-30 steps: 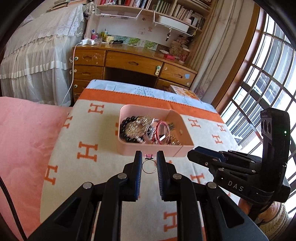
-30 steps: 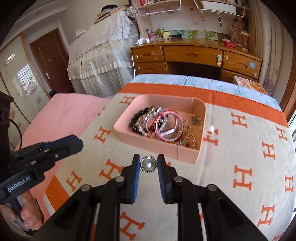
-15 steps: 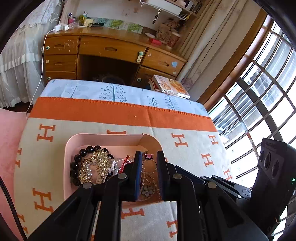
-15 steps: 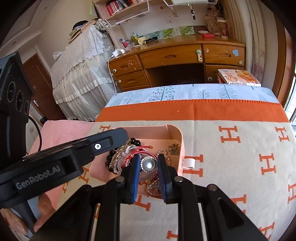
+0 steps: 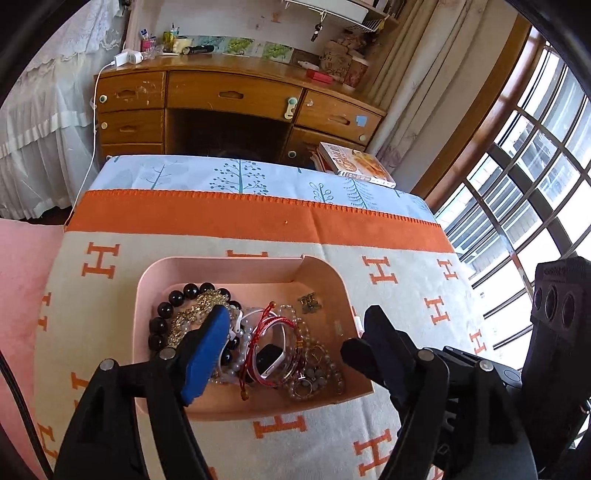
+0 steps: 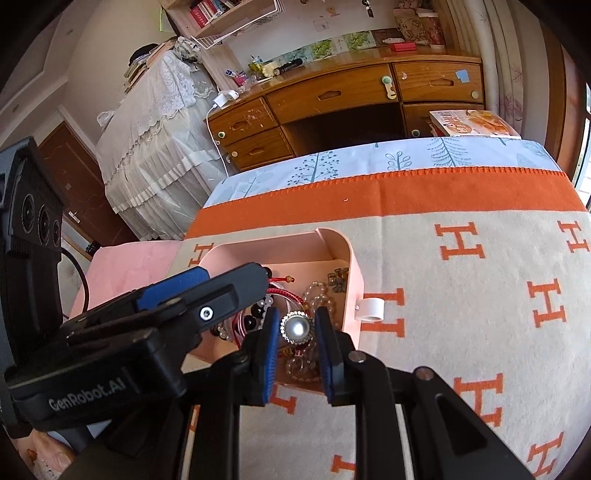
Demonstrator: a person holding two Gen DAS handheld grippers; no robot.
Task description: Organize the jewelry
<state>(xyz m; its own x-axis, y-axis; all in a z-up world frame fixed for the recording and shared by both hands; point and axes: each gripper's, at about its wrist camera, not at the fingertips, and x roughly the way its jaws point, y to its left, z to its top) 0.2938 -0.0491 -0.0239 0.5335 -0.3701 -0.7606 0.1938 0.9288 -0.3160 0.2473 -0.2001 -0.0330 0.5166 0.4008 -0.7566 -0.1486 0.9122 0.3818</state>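
Left wrist view: the left gripper (image 5: 291, 325), pinched on a thin ring half a second ago, now hangs spread and empty over the smooth pink plastic tray (image 5: 334, 273) of beaded bracelets (image 5: 173, 314). Right wrist view: the right gripper (image 6: 294, 330) still pinches a round pearl brooch (image 6: 295, 328) above that tray (image 6: 354, 269); "GenRobot.AI" marks the left gripper (image 6: 207, 284).

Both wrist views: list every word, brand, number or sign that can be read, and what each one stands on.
"GenRobot.AI": on the black body of the left gripper, in the right wrist view.
"H": orange letters repeated over the cream blanket.
Book cover: printed title too blurred to read.
Spines of the shelf books: too small to read.
Right gripper itself: no text visible.
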